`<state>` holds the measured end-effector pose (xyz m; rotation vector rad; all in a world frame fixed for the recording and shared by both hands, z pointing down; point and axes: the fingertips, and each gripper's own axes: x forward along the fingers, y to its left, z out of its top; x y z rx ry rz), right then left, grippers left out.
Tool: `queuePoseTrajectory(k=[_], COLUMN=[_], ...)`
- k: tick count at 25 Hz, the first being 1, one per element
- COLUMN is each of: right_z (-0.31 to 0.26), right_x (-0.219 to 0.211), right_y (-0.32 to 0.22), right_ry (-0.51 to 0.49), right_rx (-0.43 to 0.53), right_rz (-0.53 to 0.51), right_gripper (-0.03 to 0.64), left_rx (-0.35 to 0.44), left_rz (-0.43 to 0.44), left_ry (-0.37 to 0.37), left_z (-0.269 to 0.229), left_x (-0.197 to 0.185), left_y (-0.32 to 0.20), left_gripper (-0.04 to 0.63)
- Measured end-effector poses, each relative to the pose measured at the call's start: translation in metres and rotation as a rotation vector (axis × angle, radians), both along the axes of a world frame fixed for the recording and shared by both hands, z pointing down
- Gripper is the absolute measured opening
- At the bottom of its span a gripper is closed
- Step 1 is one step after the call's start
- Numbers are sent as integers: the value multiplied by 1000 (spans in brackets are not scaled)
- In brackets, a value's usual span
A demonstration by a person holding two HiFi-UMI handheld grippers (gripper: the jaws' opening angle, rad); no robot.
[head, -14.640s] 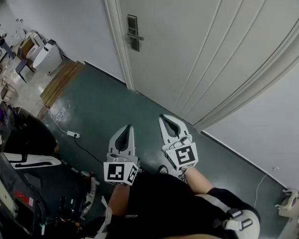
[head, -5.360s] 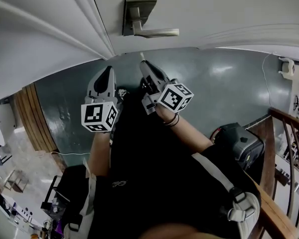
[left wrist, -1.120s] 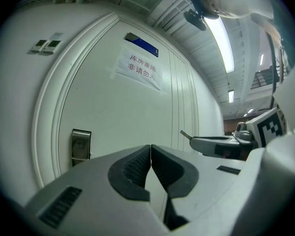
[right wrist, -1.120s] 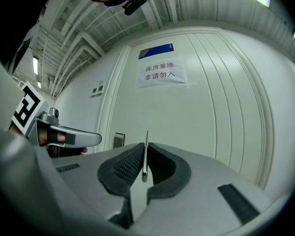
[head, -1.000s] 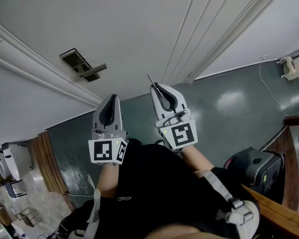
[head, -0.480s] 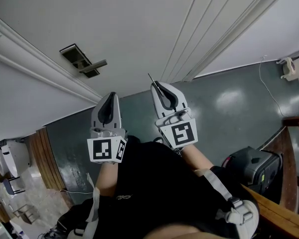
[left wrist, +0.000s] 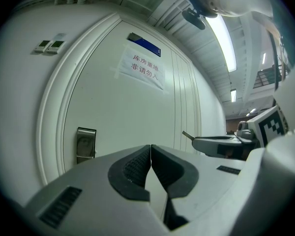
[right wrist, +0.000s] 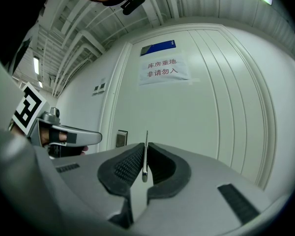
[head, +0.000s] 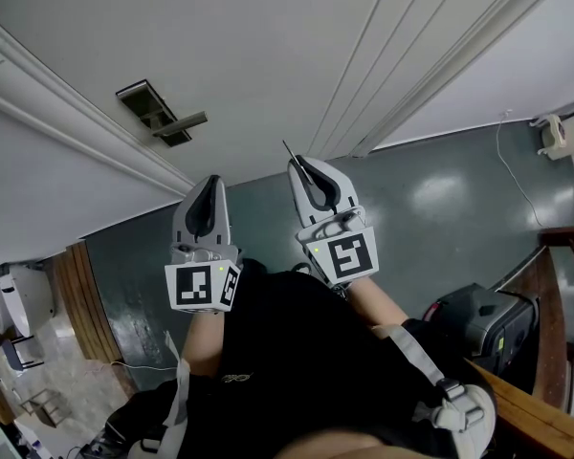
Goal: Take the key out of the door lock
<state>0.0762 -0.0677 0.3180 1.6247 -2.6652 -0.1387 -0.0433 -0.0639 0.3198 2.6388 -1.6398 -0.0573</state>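
Key [right wrist: 146,137], a thin metal blade seen edge-on, stands upright at frame centre between the pads of the right gripper [right wrist: 145,146]. The jaws are drawn almost together and clamp it, and its tip projects above the jaw tips. The lock plate [right wrist: 121,138] lies just left of the key in this view, on the white door [right wrist: 201,107]. A paper notice [right wrist: 164,68] hangs in the upper centre under a blue sign [right wrist: 159,47].

Head view: the key [head: 288,148] shows as a fine sliver projecting from the right gripper [head: 298,163], just right of centre. It is well apart from the lock plate [head: 151,113] and its handle [head: 186,122], which sit at upper left on the door [head: 268,36]. The left gripper [head: 210,182] is beside the right one, left of centre. The floor [head: 440,189] fills the right middle.

Left gripper view: the left gripper [left wrist: 150,146] has its jaws pressed together with nothing between them. The lock plate [left wrist: 86,144] is at left centre. The right gripper [left wrist: 221,144] enters from the right with the key [left wrist: 187,134] at its tip.
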Motion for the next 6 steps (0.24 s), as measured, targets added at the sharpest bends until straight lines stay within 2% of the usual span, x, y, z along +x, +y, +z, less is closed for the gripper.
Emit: queuePoseTrajectory(k=[6], right_z=[1], right_x=[-3], right_y=[-1], right_ry=[-2], right_rx=[-3], right_rz=[-2], right_gripper=[31], left_rx=[0], left_rz=[-4], left_ry=[2], left_z=[2], left_x=[-4], left_y=[-2], left_gripper=[23])
